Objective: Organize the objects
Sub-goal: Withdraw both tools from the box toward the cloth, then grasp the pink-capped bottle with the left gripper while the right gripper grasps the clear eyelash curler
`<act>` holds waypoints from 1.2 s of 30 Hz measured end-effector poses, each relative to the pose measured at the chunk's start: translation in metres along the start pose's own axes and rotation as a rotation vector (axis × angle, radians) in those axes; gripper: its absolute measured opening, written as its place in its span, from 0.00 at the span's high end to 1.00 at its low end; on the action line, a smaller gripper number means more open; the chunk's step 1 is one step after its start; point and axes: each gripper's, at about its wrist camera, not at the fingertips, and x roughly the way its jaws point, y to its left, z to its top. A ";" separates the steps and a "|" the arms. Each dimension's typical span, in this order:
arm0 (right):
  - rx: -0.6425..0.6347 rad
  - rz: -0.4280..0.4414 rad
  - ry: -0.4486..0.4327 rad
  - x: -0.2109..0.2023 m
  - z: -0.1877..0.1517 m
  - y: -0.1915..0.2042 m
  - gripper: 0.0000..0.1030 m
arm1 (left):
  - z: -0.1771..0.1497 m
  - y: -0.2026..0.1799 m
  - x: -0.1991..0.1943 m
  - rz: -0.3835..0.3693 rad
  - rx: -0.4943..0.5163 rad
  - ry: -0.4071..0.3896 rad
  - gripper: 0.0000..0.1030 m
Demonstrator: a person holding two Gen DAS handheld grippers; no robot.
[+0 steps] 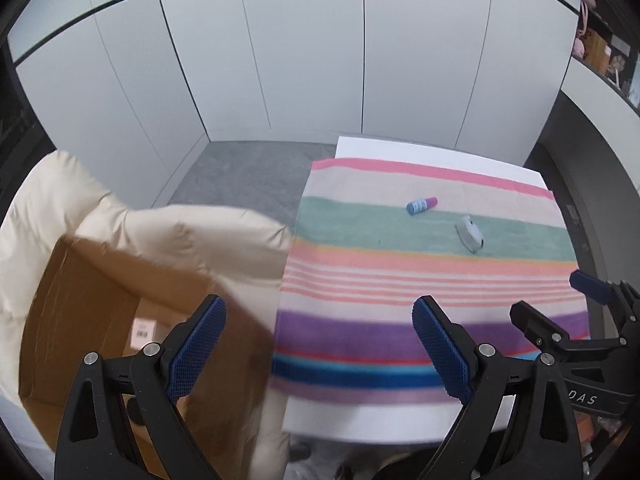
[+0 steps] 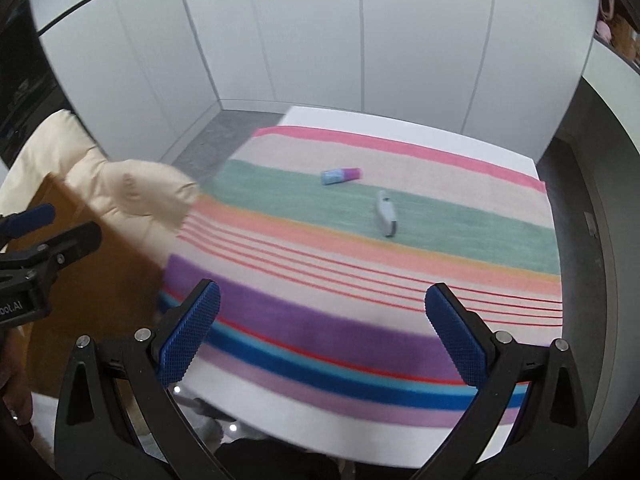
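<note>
A small blue bottle with a pink cap (image 1: 421, 205) (image 2: 340, 175) lies on its side on the striped cloth (image 1: 400, 280) (image 2: 360, 264). A pale grey-blue gadget (image 1: 470, 233) (image 2: 386, 214) lies just right of it. My left gripper (image 1: 320, 344) is open and empty, held above the table's near left edge beside the cardboard box (image 1: 100, 312). My right gripper (image 2: 324, 332) is open and empty above the cloth's near edge. Each gripper shows in the other's view, the right one (image 1: 560, 304) and the left one (image 2: 44, 228).
The open cardboard box (image 2: 100, 280) stands left of the table, with a cream padded cloth (image 1: 140, 224) (image 2: 132, 192) draped over its far rim. White wall panels stand behind. Grey floor (image 1: 240, 176) lies beyond the box. Shelves (image 1: 600, 52) are at the far right.
</note>
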 end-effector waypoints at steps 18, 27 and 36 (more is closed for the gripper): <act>0.066 -0.054 0.019 0.183 0.053 -0.083 0.20 | 0.059 -0.077 0.181 -0.064 -0.131 0.176 0.08; 0.071 -0.067 0.023 0.201 0.050 -0.110 0.81 | 0.068 -0.125 0.233 -0.101 -0.077 0.202 0.08; 0.126 -0.076 0.019 0.194 0.042 -0.141 0.81 | 0.082 -0.155 0.275 -0.094 -0.149 0.246 0.09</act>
